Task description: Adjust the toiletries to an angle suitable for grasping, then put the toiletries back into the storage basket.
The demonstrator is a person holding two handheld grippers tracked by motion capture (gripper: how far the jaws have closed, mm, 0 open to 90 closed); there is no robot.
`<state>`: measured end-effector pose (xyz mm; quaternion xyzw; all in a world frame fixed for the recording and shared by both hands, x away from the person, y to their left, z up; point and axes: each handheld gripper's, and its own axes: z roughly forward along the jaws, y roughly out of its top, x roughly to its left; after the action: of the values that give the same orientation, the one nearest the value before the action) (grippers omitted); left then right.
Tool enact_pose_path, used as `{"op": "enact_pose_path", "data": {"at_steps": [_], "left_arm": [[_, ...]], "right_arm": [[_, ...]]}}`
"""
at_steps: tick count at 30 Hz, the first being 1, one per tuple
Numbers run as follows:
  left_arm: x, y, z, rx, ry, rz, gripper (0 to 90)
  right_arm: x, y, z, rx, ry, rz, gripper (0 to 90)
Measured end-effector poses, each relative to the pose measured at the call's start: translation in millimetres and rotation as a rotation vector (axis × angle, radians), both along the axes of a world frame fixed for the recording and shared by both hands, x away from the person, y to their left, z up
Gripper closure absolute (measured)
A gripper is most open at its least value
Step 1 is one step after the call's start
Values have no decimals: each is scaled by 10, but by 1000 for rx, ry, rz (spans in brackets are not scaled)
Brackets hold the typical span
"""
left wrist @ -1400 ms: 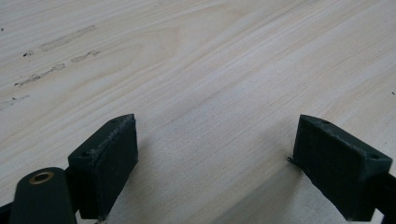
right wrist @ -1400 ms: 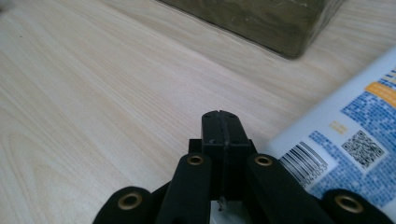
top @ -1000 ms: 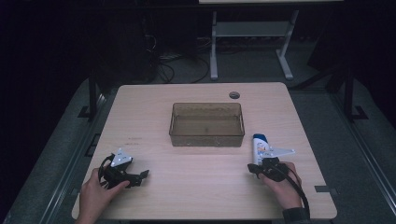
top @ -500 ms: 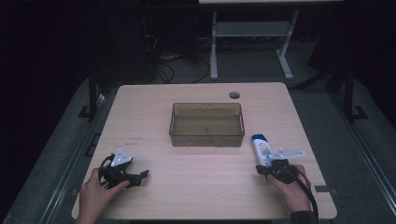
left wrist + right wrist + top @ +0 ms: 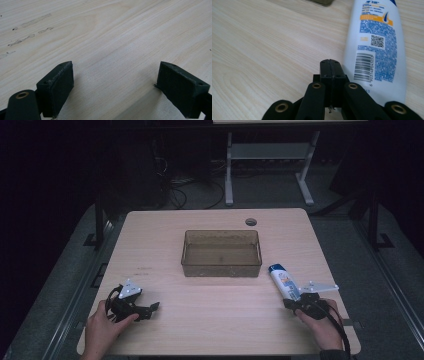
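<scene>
Lying flat on the pale wooden table (image 5: 210, 320), the white plastic shampoo bottle with blue label (image 5: 283, 280) sits off the front-right corner of the translucent brown rectangular bin (image 5: 221, 253), near it, not touching. Right gripper (image 5: 331, 65): jaws pressed fully together, nothing between them, tips just beside the bottle's lower end (image 5: 377, 50). Left gripper (image 5: 150, 309): well apart from the bin, front-left of it, jaws spread wide over bare wood, holding nothing.
</scene>
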<state>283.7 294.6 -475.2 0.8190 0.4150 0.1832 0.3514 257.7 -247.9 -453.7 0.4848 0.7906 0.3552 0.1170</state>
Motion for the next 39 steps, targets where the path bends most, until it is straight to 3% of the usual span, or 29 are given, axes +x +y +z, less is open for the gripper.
{"op": "enact_pose_path", "data": {"at_steps": [18, 27, 39], "left_arm": [[0, 0, 0, 0, 0, 0, 128], [0, 0, 0, 0, 0, 0, 128], [0, 1, 1, 1, 0, 0, 128]], "right_arm": [[-94, -264, -2, -2, 7, -60, 900], [-116, -296, 23, 17, -10, -60, 897], [-64, -207, 72, 40, -23, -17, 672]]}}
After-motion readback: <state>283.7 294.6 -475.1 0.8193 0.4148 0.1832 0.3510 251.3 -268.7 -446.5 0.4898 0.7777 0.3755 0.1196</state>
